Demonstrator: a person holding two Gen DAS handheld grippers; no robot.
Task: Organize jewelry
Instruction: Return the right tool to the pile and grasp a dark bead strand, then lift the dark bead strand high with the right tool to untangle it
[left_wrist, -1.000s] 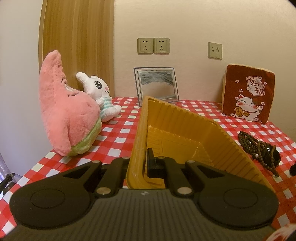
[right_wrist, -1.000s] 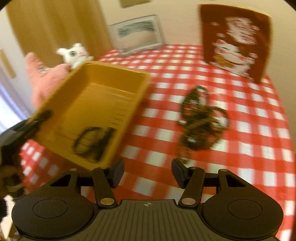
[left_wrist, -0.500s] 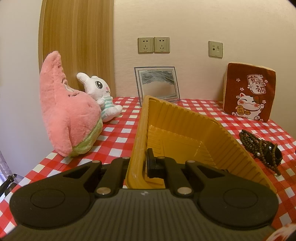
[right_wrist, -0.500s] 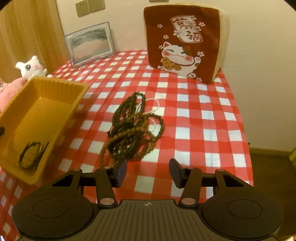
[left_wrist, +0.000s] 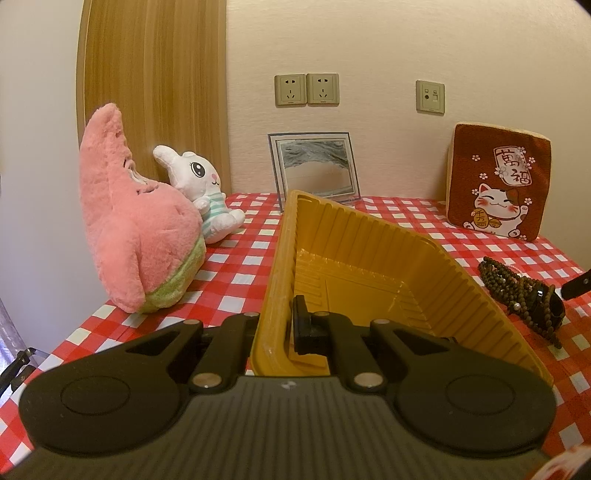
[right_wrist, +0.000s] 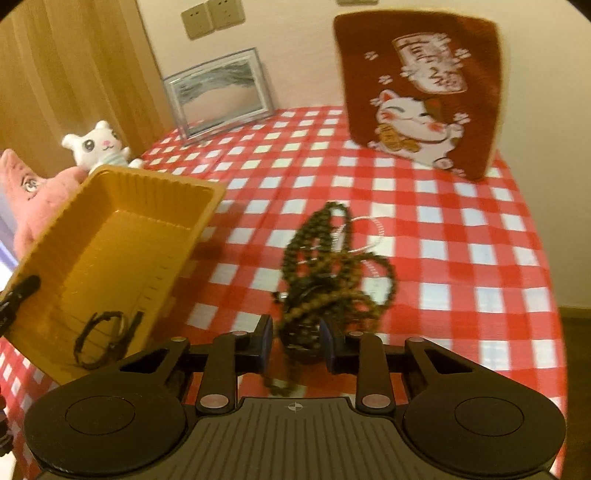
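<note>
- The right gripper (right_wrist: 295, 341) has its jaws closing around the near end of the tangle of beaded strands (right_wrist: 328, 273); the beads sit between the pads, but a sliver of gap shows on each side, so I would not call it a grip yet.
- The left gripper (left_wrist: 275, 325) has its jaws fully closed on the near wall of the yellow tray (left_wrist: 354, 266), one finger inside and one outside, holding the tray tilted above the red-checked tabletop (right_wrist: 461, 258).
- A dark bracelet (right_wrist: 101, 341) already lies in the tray's low corner, while the beaded tangle rests on the tabletop just right of the tray (a thin wire loop (right_wrist: 369, 236) lies under it).
- Step in hand, as I read it: picking up the beads to drop them in the tray. The next move calls for finishing the squeeze, lifting high enough that trailing loops clear the rim, then carrying left over the tray.
- Against half a second ago, the right gripper has come in over the beads, which then lay clear ahead of wider jaws; the left gripper and tray look unchanged.
- A pink plush (left_wrist: 136, 236), white bunny (left_wrist: 203, 188), picture frame (left_wrist: 314, 168) and cat cushion (left_wrist: 498, 184) line the back.
</note>
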